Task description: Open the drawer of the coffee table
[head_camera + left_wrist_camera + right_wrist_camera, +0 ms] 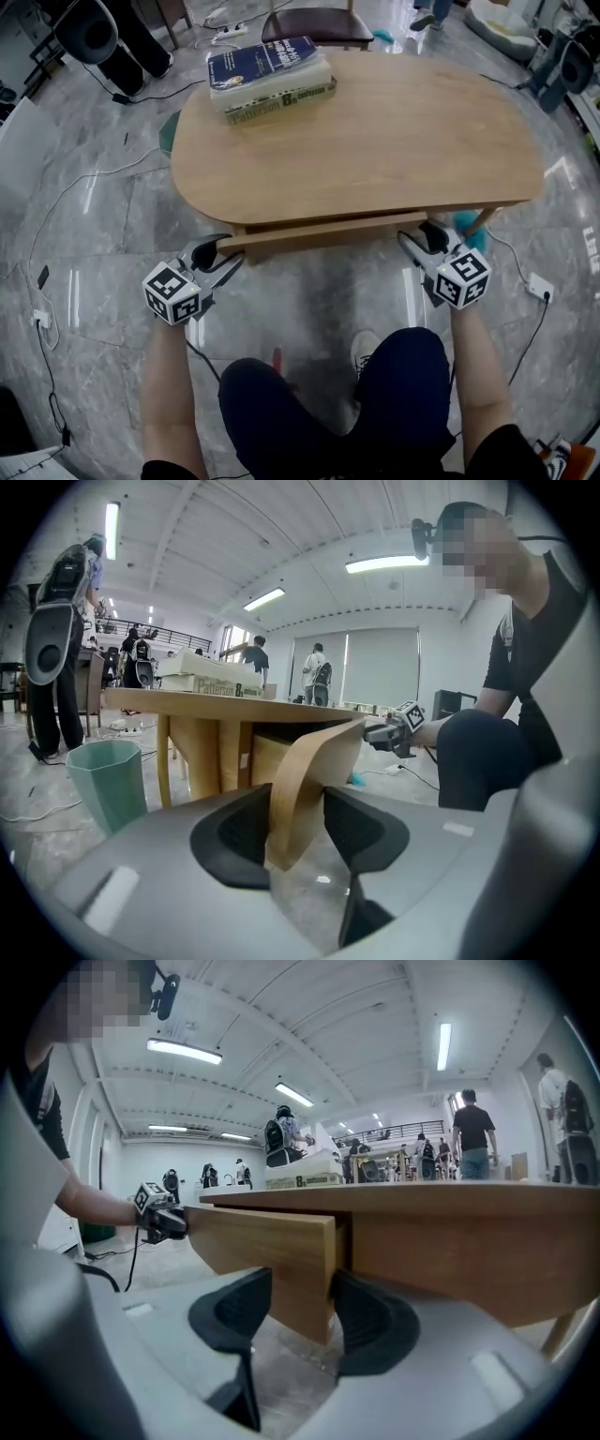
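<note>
Left claw (226,253): I see it clamped on the left end of the drawer front (323,232), with the panel filling the gap and both pads against it. Right claw (302,1312): jaws wide apart around the right end of the same panel. Its left pad is clear of the wood and its right pad sits just behind the panel's edge, so no real grip. The drawer stands a little way out from under the bench (375,141), directly ahead of both claws. A stack of books (270,75) lies on the bench, well beyond the left claw.
</note>
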`<control>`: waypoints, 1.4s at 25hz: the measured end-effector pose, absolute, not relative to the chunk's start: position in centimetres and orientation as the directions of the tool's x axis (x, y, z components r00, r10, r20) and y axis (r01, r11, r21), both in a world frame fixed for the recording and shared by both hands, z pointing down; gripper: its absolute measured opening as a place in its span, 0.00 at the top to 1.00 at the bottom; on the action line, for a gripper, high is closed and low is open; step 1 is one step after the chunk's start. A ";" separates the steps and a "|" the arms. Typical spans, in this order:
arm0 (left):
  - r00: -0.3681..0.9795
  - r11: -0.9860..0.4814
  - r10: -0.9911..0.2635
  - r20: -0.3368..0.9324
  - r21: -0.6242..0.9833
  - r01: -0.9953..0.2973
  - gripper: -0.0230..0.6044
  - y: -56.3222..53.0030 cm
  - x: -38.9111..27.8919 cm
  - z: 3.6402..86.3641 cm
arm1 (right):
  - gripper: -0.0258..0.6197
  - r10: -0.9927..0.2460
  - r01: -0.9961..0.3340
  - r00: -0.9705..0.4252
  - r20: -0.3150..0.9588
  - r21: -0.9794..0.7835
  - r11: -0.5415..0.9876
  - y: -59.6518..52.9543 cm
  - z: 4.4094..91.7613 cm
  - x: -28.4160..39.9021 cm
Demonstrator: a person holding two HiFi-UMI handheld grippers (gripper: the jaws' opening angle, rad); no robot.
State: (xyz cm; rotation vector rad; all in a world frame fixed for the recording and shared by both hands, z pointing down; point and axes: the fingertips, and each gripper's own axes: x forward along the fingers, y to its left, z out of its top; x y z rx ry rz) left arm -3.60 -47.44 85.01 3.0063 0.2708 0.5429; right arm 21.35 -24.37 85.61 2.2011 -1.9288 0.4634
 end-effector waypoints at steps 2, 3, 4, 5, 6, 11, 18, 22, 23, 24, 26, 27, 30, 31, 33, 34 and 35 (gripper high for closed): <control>0.927 -0.983 0.175 0.332 0.108 0.147 0.70 -47.4 -3.6 84.9 | 0.65 -0.929 -0.987 0.114 0.353 -0.065 -0.146 -24.5 85.6 21.1; 0.929 -0.984 0.171 0.327 0.111 0.142 0.70 -47.2 -3.7 84.9 | 0.65 -0.927 -0.987 0.120 0.356 -0.057 -0.150 -24.4 85.6 21.0; 0.932 -0.984 0.167 0.323 0.112 0.137 0.70 -47.0 -3.9 84.9 | 0.65 -0.924 -0.987 0.128 0.359 -0.049 -0.155 -24.1 85.7 20.8; 0.934 -0.985 0.162 0.318 0.113 0.132 0.70 -46.6 -4.2 84.9 | 0.65 -0.922 -0.986 0.134 0.362 -0.041 -0.159 -23.8 85.7 20.6; 0.937 -0.986 0.156 0.313 0.112 0.127 0.70 -46.3 -4.5 84.9 | 0.65 -0.921 -0.986 0.138 0.365 -0.035 -0.161 -23.4 85.8 20.4; 0.950 -0.991 0.117 0.290 0.099 0.092 0.68 -44.5 -6.1 84.9 | 0.66 -0.915 -0.986 0.140 0.379 -0.030 -0.163 -21.6 85.7 18.9; 0.948 -0.991 0.113 0.298 0.100 0.086 0.68 -41.8 -9.0 84.8 | 0.67 -0.904 -0.988 0.123 0.409 -0.031 -0.148 -18.6 85.6 15.9; 0.947 -0.990 0.122 0.298 0.108 0.094 0.67 -41.0 -10.4 84.7 | 0.67 -0.904 -0.988 0.128 0.407 -0.029 -0.153 -17.3 85.4 14.2; 0.947 -0.990 0.124 0.297 0.107 0.096 0.67 -40.9 -10.6 84.7 | 0.67 -0.905 -0.987 0.132 0.405 -0.028 -0.157 -17.1 85.4 13.9; 0.947 -0.989 0.126 0.296 0.107 0.099 0.67 -40.8 -10.8 84.7 | 0.67 -0.905 -0.987 0.136 0.403 -0.029 -0.161 -16.9 85.4 13.7; 0.945 -0.989 0.130 0.299 0.107 0.103 0.67 -40.3 -11.2 84.8 | 0.67 -0.904 -0.986 0.140 0.404 -0.030 -0.166 -16.5 85.6 13.2; 0.944 -0.989 0.132 0.302 0.106 0.105 0.67 -40.1 -11.5 84.8 | 0.67 -0.903 -0.985 0.141 0.405 -0.031 -0.167 -16.3 85.6 12.9; 0.941 -0.989 0.136 0.310 0.102 0.109 0.67 -39.3 -12.2 84.9 | 0.67 -0.900 -0.985 0.139 0.413 -0.033 -0.168 -15.6 85.7 12.2; 0.941 -0.989 0.137 0.310 0.101 0.110 0.67 -39.0 -12.5 84.9 | 0.67 -0.899 -0.985 0.139 0.415 -0.033 -0.168 -15.3 85.7 12.0; 0.941 -0.989 0.138 0.308 0.099 0.112 0.67 -38.5 -12.9 85.0 | 0.67 -0.899 -0.985 0.140 0.415 -0.032 -0.168 -14.8 85.8 11.5; 0.942 -0.989 0.138 0.306 0.098 0.113 0.67 -38.2 -13.1 85.0 | 0.67 -0.898 -0.985 0.141 0.416 -0.031 -0.169 -14.5 85.8 11.3; 0.943 -0.989 0.137 0.304 0.098 0.112 0.67 -38.0 -13.3 85.0 | 0.67 -0.898 -0.985 0.144 0.417 -0.031 -0.172 -14.3 85.8 11.1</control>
